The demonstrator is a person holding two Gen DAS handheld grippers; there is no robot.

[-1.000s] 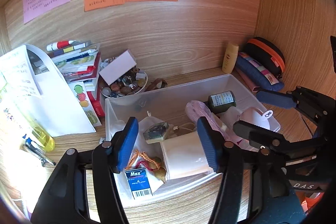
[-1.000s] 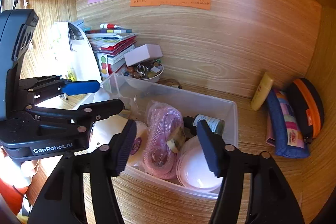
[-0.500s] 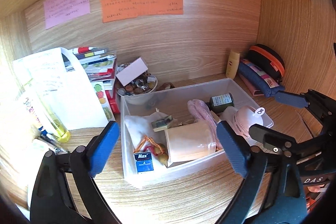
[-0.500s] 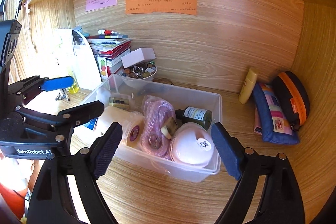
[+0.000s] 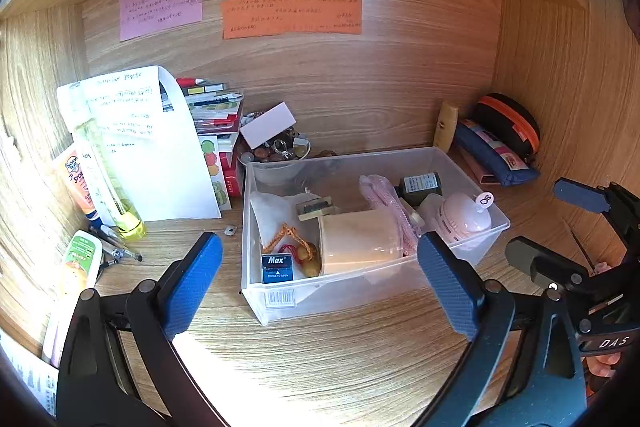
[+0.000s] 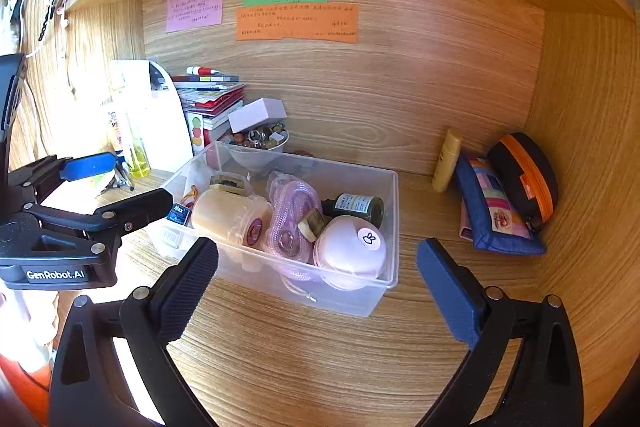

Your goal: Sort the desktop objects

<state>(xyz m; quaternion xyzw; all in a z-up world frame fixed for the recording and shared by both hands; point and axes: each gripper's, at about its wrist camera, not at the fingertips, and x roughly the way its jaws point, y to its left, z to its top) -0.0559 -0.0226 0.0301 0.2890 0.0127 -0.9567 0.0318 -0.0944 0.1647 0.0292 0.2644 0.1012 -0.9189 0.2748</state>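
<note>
A clear plastic bin stands on the wooden desk. It holds a cream roll, a pink round case, a dark bottle, a pink bagged cord and a blue Max box. My left gripper hovers short of the bin's near left corner. Its jaws are opening wide, with nothing between the pads. My right gripper hangs before the bin's right end. Its jaws are also opening, and nothing is gripped. Each gripper shows in the other's view: right gripper, left gripper.
A blue pencil case, a black-and-orange pouch and a yellow tube lie at the right wall. Behind the bin sit a bowl of trinkets and stacked books. A paper sheet, a spray bottle and tubes crowd the left.
Both grippers have drawn back from over the bin, and their jaws have spread from half shut to wide. The bin and its contents have stayed put.
</note>
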